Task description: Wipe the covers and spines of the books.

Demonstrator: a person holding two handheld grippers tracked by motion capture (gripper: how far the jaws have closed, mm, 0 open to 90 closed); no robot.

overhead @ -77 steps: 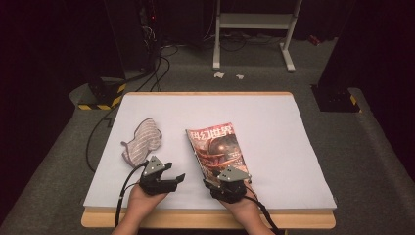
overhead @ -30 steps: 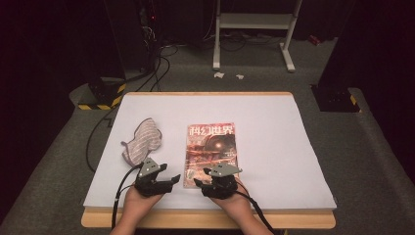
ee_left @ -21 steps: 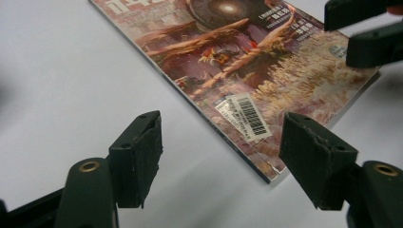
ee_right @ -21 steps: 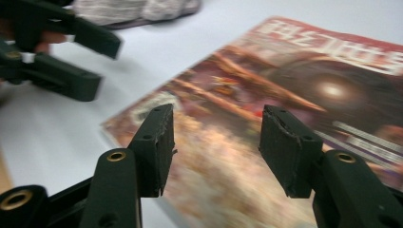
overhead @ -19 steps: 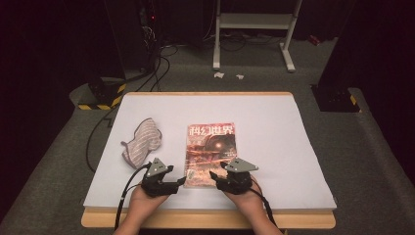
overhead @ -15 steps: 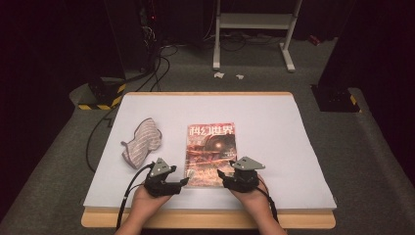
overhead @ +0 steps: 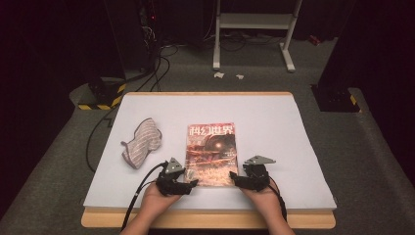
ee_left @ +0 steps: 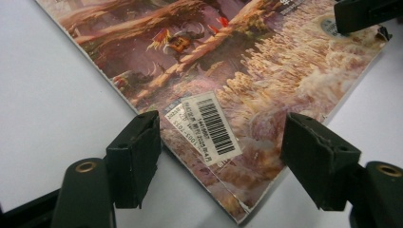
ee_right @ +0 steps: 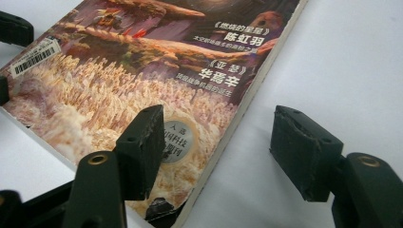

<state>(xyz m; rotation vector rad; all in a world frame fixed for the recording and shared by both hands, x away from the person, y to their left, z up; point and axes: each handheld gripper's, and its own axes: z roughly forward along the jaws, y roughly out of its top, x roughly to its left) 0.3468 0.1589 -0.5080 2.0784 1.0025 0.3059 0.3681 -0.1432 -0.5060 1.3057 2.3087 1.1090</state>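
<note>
Glossy illustrated magazine (overhead: 211,154) flat on white bench (overhead: 274,122); barcode sticker (ee_left: 212,126) legible between spread left tongs (ee_left: 221,156); right tongs (ee_right: 223,152) just widening, spread astride near-right corner.

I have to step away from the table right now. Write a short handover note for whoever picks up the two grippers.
Left gripper: open, jaws straddling the near left corner of the magazine, by the barcode sticker; nothing gripped.
Right gripper: open, its jaws have just been opening; they straddle the magazine's near right corner without clamping it.
Things: magazine lies closed and flat, cover up, mid-table on the white sheet; the striped cloth lies apart to its left.
Done: magazine laid down and released.
Left: probably draw both grippers clear.
</note>
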